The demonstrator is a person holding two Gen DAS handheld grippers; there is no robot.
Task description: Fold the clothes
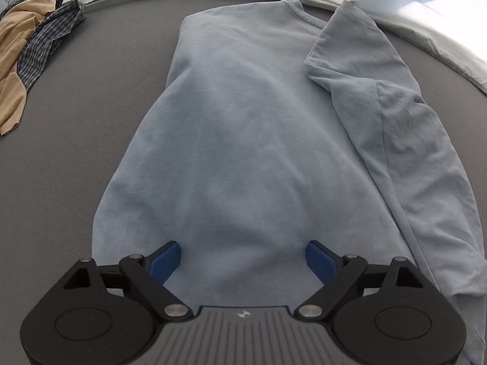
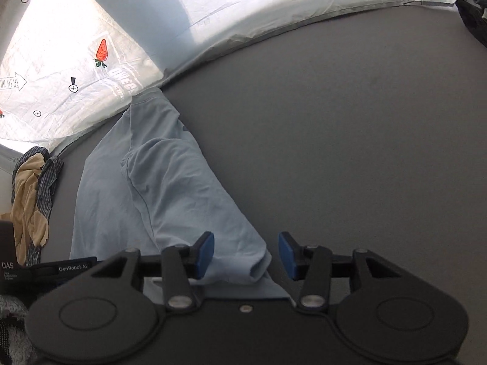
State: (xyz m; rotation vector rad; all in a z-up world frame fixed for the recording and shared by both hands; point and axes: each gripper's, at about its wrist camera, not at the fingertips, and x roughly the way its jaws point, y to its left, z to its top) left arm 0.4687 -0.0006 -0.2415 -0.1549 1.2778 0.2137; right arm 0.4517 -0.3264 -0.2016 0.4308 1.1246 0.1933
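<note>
Light blue T-shirt (image 1: 243, 140) lies spread on the grey bench (image 1: 76, 152), collar toward the far edge, one side folded in over the body as a long flap (image 1: 395, 140). Left gripper (image 1: 243, 258) hovers over the shirt's near hem, fingers (image 1: 166, 260) spread wide, holding nothing. Right gripper (image 2: 246, 255) sits above the near end of the folded flap (image 2: 182, 188), fingers (image 2: 204, 254) apart, cloth between them but not clamped. Heap of tan and checked clothes (image 1: 27, 48) at the far left corner. Printed white sheet (image 2: 91, 54) borders the far edge
</note>
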